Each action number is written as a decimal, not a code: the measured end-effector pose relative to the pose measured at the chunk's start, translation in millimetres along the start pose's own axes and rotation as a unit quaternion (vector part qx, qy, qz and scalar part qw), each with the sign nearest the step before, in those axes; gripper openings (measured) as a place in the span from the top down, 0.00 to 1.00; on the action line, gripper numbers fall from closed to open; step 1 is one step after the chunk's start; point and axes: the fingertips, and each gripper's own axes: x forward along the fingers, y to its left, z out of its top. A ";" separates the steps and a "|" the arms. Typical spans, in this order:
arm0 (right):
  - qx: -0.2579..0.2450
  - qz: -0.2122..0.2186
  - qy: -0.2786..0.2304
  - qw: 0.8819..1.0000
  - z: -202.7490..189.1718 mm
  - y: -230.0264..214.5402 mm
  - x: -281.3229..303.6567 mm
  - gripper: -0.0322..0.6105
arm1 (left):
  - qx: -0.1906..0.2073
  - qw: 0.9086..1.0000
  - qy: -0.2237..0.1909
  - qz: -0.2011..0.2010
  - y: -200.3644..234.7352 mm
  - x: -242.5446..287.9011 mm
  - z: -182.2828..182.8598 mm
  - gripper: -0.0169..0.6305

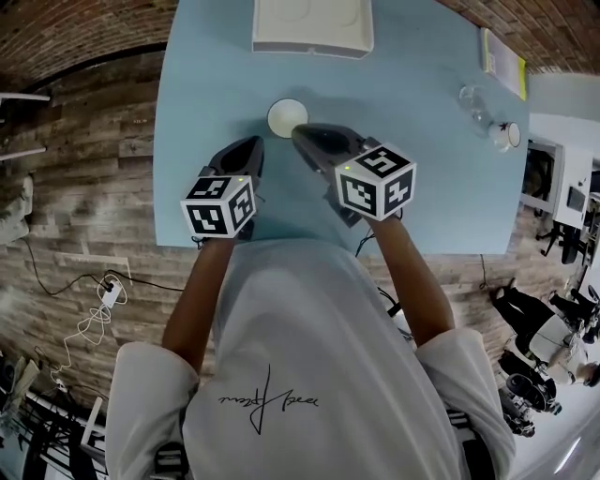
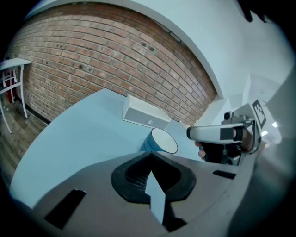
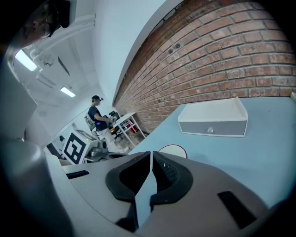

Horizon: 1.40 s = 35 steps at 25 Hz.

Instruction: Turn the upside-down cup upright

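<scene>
Your left gripper (image 2: 151, 159) has its jaws pressed together with nothing between them. Your right gripper (image 3: 151, 156) leaves only a hair-thin slit and is also empty.

The cup (image 1: 287, 117) stands upside-down on the tabletop (image 1: 206, 94), its white base up and its blue wall below. It sits just ahead of your right gripper's tips and a little right of your left gripper's. No view shows whether the right tips touch it.

There is little writing to read. Your grippers carry black-and-white square markers (image 1: 377, 183) with no words. Your white shirt (image 1: 309, 356) has one line of dark script that cannot be made out. A yellow-and-white booklet (image 1: 503, 58) lies at the tabletop's far right edge, its print too small to read.

The tabletop is plain light blue. A white drawer box (image 1: 312, 26) with a small knob sits at its far edge, well beyond the cup. Clear glassware (image 1: 476, 101) lies near the right edge.

The floor (image 1: 84, 187) is wood plank, with white cables (image 1: 98, 314) to your left. A brick wall (image 2: 92, 51) runs behind the tabletop. A person (image 3: 97, 118) stands at the room's far end.
</scene>
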 end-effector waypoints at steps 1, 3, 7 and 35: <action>-0.002 -0.001 -0.002 1.000 0.2 0.4 -2.6 0.91 | 0.001 1.000 -0.004 -0.001 -3.3 -2.0 1.7 0.96; -0.004 -0.004 -0.005 1.000 -0.2 0.8 -8.1 0.91 | 0.003 1.000 -0.008 -0.004 -9.7 -5.2 3.5 0.96; -0.009 -0.014 -0.009 1.000 -0.6 3.4 -16.9 0.91 | 0.006 1.000 -0.012 -0.011 -18.4 -12.9 5.1 0.96; -0.025 -0.062 -0.083 0.994 -10.4 57.6 -111.9 0.92 | 0.097 0.989 -0.101 -0.052 -115.4 -87.2 35.5 0.96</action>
